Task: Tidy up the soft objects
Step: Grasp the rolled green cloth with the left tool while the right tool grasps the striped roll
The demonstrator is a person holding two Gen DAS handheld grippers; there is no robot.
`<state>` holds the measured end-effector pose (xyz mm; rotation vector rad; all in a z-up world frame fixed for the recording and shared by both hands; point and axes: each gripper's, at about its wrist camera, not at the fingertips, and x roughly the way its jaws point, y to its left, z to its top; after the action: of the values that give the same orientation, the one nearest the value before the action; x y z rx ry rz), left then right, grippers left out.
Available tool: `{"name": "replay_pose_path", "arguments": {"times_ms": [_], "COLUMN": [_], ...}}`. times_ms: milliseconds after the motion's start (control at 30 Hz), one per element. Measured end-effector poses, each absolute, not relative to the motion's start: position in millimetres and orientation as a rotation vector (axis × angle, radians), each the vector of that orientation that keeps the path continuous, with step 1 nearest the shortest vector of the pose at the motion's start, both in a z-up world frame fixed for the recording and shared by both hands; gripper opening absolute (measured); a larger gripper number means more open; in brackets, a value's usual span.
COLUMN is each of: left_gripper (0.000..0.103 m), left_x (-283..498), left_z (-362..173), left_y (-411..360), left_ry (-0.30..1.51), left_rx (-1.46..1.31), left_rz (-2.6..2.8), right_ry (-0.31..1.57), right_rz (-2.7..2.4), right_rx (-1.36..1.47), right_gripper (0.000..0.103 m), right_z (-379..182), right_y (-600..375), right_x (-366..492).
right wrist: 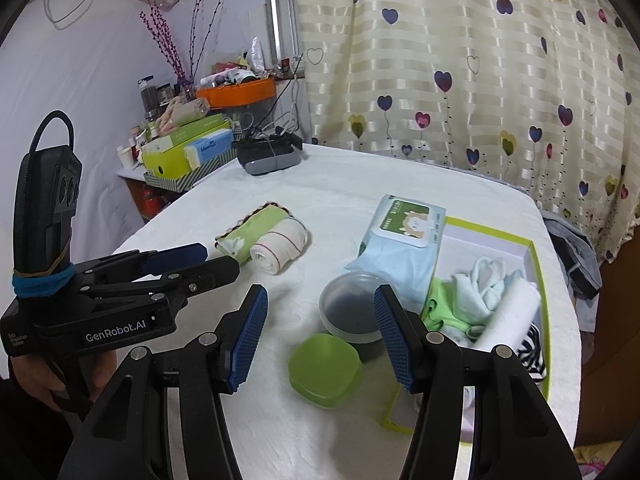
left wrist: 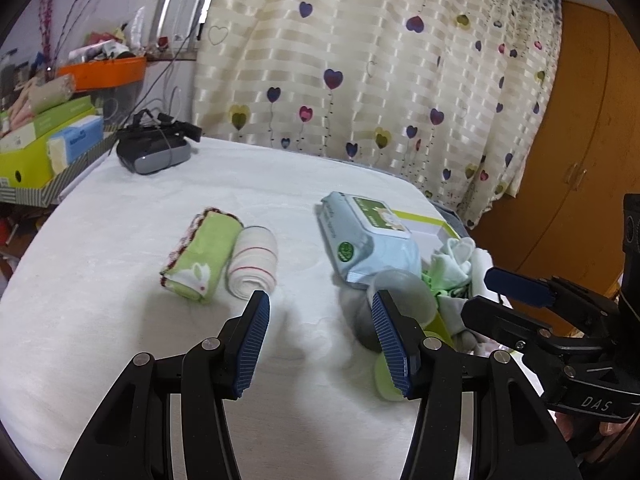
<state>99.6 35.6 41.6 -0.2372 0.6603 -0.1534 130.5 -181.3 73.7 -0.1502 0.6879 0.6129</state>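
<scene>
A white-clothed worktop (right wrist: 328, 200) stands before a heart-patterned curtain (right wrist: 460, 60), and the wet-wipes pack (right wrist: 400, 240) serves as landmark. Left of the pack lie a rolled green towel (right wrist: 250, 234) and a rolled white striped cloth (right wrist: 282, 250), touching each other. Right of it, a lime-edged box (right wrist: 538, 264) holds crumpled soft cloths (right wrist: 486, 280). In front of it sit a grey bowl (right wrist: 352, 308) and a green lid (right wrist: 325, 372). Far behind it rests a black headset (right wrist: 268, 154). The left gripper (left wrist: 320, 344) and right gripper (right wrist: 320, 336) are both spread, empty.

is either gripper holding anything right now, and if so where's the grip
Nothing is held. The left gripper and the right gripper are both open with empty jaws, above the white table.
</scene>
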Motion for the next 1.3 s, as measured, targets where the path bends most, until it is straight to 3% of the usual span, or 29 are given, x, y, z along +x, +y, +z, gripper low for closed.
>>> {"name": "replay_pose_path", "arguments": {"times_ms": [600, 1300], "left_gripper": [0.053, 0.053], "left_x": [133.5, 210.8], "left_z": [29.5, -31.1], "left_y": [92.1, 124.9], "left_ry": [0.682, 0.880], "left_rx": [-0.221, -0.226], "left_rz": [-0.021, -0.027], "right_ry": [0.719, 0.743], "right_rz": [0.637, 0.680], "right_rx": [-0.172, -0.176], "right_gripper": [0.056, 0.056], "right_z": [66.5, 58.1], "right_y": [-149.2, -126.0], "right_x": [156.6, 181.3]}}
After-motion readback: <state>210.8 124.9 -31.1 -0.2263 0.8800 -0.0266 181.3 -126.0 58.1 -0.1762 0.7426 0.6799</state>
